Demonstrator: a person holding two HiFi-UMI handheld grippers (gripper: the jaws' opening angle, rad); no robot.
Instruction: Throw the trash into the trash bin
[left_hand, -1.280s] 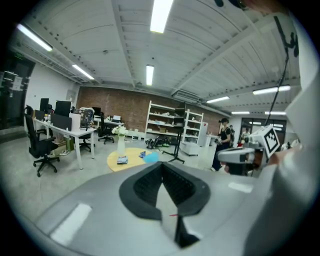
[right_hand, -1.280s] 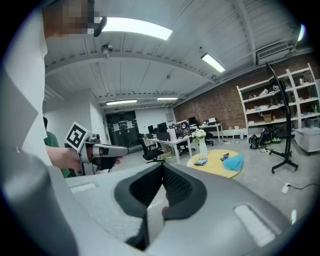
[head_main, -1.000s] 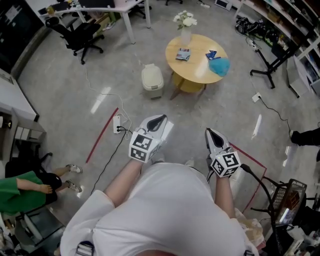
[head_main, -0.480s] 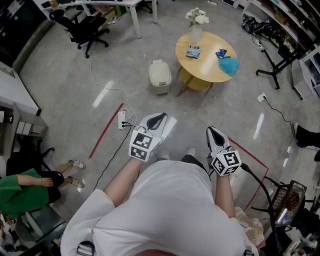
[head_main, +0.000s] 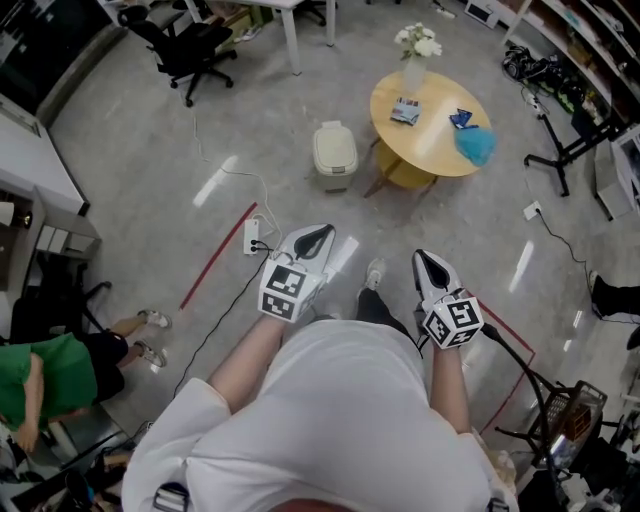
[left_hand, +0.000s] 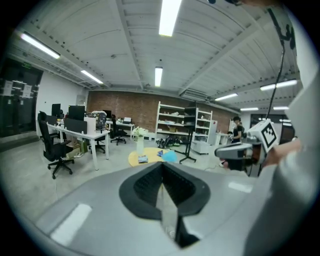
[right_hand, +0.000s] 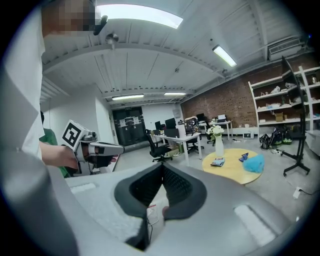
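Here we go: the left gripper and right gripper are held out ahead of the body, side by side. Each has its jaws pressed together on nothing at all, which looks like a plain carrying posture, since nothing is within reach yet.

Up at one o'clock sits the round yellow desk. It carries a vase of flowers, a flat packet, a dark blue wrapper and a fluffy blue lump. Those last three are my guess for the trash.

The trash bin, lid down, stands on the floor at twelve o'clock, just beside the desk's eight o'clock edge, so it should be a short trip once something is picked up.

Only the head view shows that bin; in both gripper views it is out of sight. What those views add is the meeting jaws up close. The right gripper view also gives a side-on look across the desk top, with the left gripper at nine o'clock.
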